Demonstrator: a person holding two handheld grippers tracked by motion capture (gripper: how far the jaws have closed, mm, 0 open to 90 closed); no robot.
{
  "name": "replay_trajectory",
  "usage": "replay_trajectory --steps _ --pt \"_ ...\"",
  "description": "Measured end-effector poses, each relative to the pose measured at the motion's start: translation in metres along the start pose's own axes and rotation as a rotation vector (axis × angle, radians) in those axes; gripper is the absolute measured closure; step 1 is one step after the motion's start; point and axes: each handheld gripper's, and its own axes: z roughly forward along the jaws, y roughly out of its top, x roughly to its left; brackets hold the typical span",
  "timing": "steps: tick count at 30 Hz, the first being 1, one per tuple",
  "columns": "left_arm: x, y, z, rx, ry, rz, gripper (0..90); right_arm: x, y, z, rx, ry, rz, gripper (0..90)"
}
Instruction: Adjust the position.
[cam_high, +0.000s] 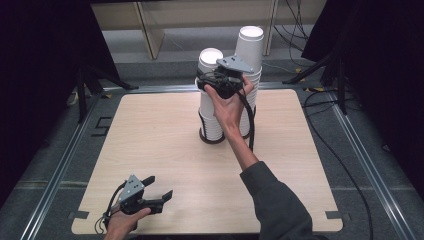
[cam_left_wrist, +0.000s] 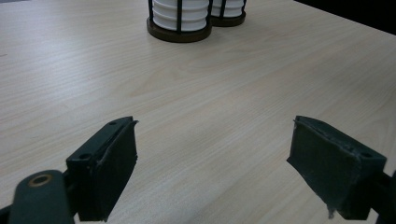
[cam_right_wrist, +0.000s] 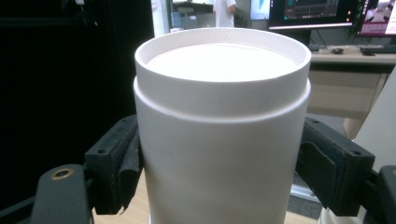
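Right gripper (cam_high: 220, 82): we've clamped the top cup (cam_right_wrist: 223, 126) of the nearer stack (cam_high: 211, 100).
Left gripper (cam_high: 159, 187): jaws apart, empty.
Risk: we judge nested cups may lift together.

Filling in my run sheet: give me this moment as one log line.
right gripper: shut on top cup of left stack | left gripper: open, empty, low over table | right stack: untouched

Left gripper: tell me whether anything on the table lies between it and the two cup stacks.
Nothing visible does. The left gripper hangs open over bare table, and the wood runs clear up to the nearer cup stack and the second stack behind it. The right gripper already clasps a white cup.
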Motion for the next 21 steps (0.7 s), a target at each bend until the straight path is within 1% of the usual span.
replay_trajectory --steps 1,2,4,5,7,9,10,11,12,13,14,15,16,17,18,19,20,21 --pt "0.0 0.0 0.0 0.003 0.002 -0.001 14.3 0.001 0.007 -0.004 -0.019 0.01 0.005 21.5" --pt "0.0 0.0 0.0 0.003 0.002 -0.001 14.3 0.001 0.009 -0.006 -0.031 0.01 -0.011 21.5" --pt "0.0 0.0 0.0 0.001 0.001 0.001 14.3 0.004 0.012 -0.008 -0.039 0.015 -0.017 21.5" --pt "0.0 0.0 0.0 -0.001 0.001 -0.004 14.3 0.006 0.015 -0.011 -0.044 0.018 -0.015 21.5" --pt "-0.001 0.0 0.0 -0.004 0.0 -0.006 14.3 0.009 0.022 -0.018 -0.068 0.033 -0.032 21.5" --pt "0.0 0.0 0.0 0.0 0.002 -0.002 14.3 0.01 0.023 -0.021 -0.074 0.039 -0.032 21.5" --pt "0.0 0.0 -0.001 0.003 0.009 -0.007 14.3 0.012 0.025 -0.026 -0.072 0.06 -0.028 21.5" --pt "0.0 0.0 -0.001 0.003 0.009 -0.007 14.3 0.012 0.025 -0.026 -0.072 0.06 -0.028 21.5" --pt "0.001 0.0 0.001 -0.016 -0.003 0.001 14.3 0.013 0.025 -0.032 -0.074 0.087 -0.033 21.5" --pt "0.001 0.0 0.001 -0.016 -0.003 0.001 14.3 0.013 0.025 -0.032 -0.074 0.087 -0.033 21.5" --pt "-0.001 -0.001 0.0 -0.005 0.012 -0.025 14.3 0.016 0.023 -0.039 -0.059 0.129 -0.022 21.4" --pt "0.001 0.0 0.001 -0.018 0.0 -0.005 14.3 0.016 0.022 -0.042 -0.059 0.145 -0.025 21.4" --pt "0.001 0.0 0.001 -0.018 0.0 -0.005 14.3 0.016 0.022 -0.042 -0.059 0.145 -0.025 21.4" --pt "0.001 0.0 0.0 -0.015 0.007 -0.014 14.3 0.018 0.019 -0.046 -0.049 0.169 -0.011 21.4" --pt "0.0 -0.001 0.0 -0.009 0.014 -0.031 14.3 0.021 0.016 -0.052 -0.041 0.202 -0.014 21.4" --pt "0.001 0.0 -0.001 0.001 0.017 -0.016 14.3 0.024 0.01 -0.059 -0.028 0.24 -0.01 21.4" --pt "0.001 0.0 -0.001 0.001 0.017 -0.016 14.3 0.024 0.01 -0.059 -0.028 0.24 -0.01 21.4" --pt "0.001 0.0 0.0 -0.003 0.018 -0.019 14.3 0.025 0.006 -0.061 -0.026 0.257 -0.018 21.4"
